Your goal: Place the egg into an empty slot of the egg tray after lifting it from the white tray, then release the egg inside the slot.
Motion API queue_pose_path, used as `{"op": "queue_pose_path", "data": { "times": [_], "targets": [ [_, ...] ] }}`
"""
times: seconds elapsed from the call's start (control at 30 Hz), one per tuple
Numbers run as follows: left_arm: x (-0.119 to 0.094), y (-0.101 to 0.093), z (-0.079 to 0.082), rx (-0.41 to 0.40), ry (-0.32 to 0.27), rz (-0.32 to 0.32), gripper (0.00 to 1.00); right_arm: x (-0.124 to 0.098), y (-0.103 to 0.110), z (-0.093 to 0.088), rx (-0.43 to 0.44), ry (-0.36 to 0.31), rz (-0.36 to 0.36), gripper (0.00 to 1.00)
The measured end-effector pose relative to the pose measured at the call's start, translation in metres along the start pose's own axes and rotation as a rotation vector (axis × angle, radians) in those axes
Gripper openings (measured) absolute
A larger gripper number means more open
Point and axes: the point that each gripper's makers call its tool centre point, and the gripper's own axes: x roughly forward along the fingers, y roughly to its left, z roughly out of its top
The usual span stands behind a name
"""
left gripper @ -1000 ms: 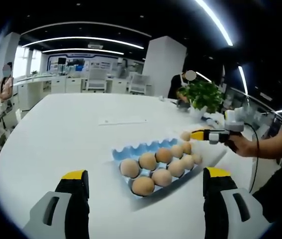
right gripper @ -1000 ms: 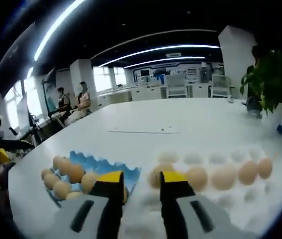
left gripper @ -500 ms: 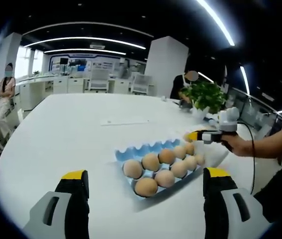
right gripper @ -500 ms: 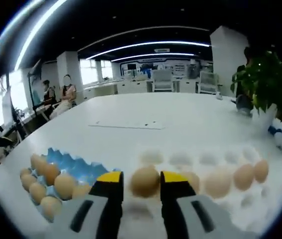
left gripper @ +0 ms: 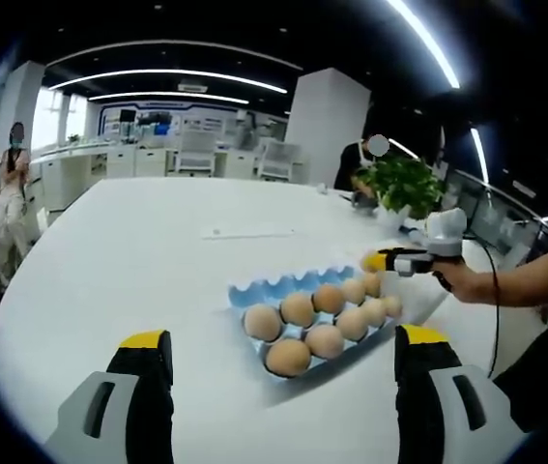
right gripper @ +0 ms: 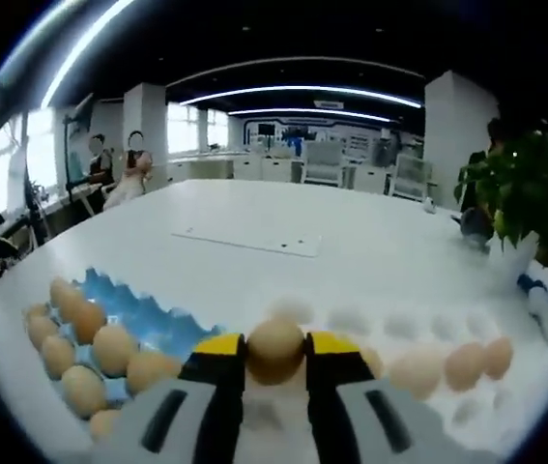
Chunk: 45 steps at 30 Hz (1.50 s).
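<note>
My right gripper (right gripper: 274,353) is shut on a tan egg (right gripper: 274,348), held above the near edge of the white tray (right gripper: 351,324). Several other eggs (right gripper: 462,365) lie in that tray to the right. The blue egg tray (right gripper: 153,319) lies to the left, with eggs along its near rows and bare slots at its far edge. In the left gripper view the blue egg tray (left gripper: 264,290) sits ahead, and the right gripper (left gripper: 382,260), held by a hand, carries the egg (left gripper: 368,261) just beyond the tray's far right corner. My left gripper (left gripper: 283,340) is open, low over the table.
A potted plant (left gripper: 404,184) (right gripper: 530,184) stands at the table's far side. A flat sheet of paper (left gripper: 245,232) (right gripper: 249,242) lies mid-table. The person's arm (left gripper: 534,280) and a cable reach in from the right. People sit at the far left.
The right jaws came around an egg in the white tray, shut on it and lifted it. The left gripper stayed open and barely moved.
</note>
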Motion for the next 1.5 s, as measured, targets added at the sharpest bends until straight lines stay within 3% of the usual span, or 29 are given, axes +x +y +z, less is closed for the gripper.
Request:
{"op": "queue_pose_path", "data": {
  "times": [0.27, 0.43, 0.73, 1.5],
  "targets": [
    [0.002, -0.002, -0.001, 0.006, 0.001, -0.008, 0.96, -0.004, 0.020, 0.022, 0.023, -0.050, 0.054, 0.24],
    [0.001, 0.000, -0.001, 0.009, 0.004, -0.009, 0.96, 0.000, 0.043, 0.036, 0.010, -0.074, 0.105, 0.24],
    [0.000, 0.002, -0.002, 0.010, 0.004, -0.013, 0.96, 0.011, 0.082, 0.041, 0.012, -0.071, 0.183, 0.24],
    [0.000, 0.012, -0.003, 0.037, 0.016, -0.028, 0.96, 0.045, 0.217, 0.048, -0.081, -0.036, 0.471, 0.24]
  ]
}}
